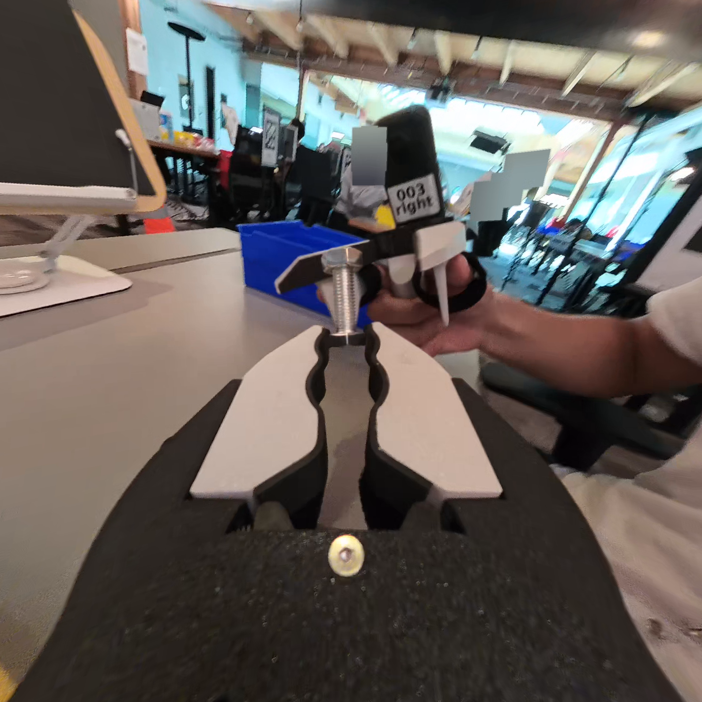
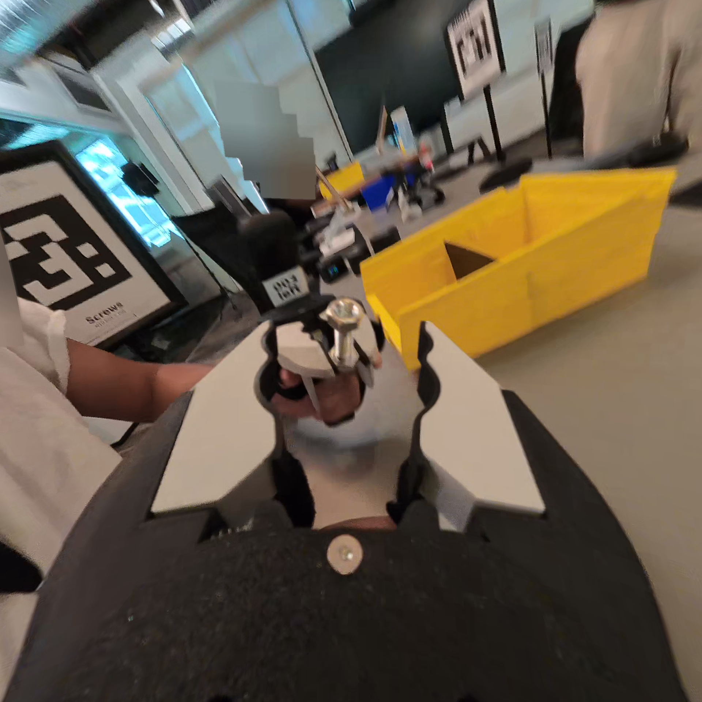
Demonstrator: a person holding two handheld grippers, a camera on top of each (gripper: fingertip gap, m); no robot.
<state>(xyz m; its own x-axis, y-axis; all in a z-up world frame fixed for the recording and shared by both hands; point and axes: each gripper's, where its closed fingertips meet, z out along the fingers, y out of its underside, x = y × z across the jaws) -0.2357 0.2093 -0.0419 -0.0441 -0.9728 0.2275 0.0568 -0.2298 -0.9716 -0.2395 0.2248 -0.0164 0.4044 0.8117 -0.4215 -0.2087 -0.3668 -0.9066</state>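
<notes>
Left wrist view, left gripper (image 1: 345, 336) pinching upright bolt (image 1: 343, 292)

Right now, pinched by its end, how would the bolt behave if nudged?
The bolt looks solid metal, so probably stiff and heavy for its size. The left gripper pinches only its lower end, so a nudge might pivot it.
</notes>
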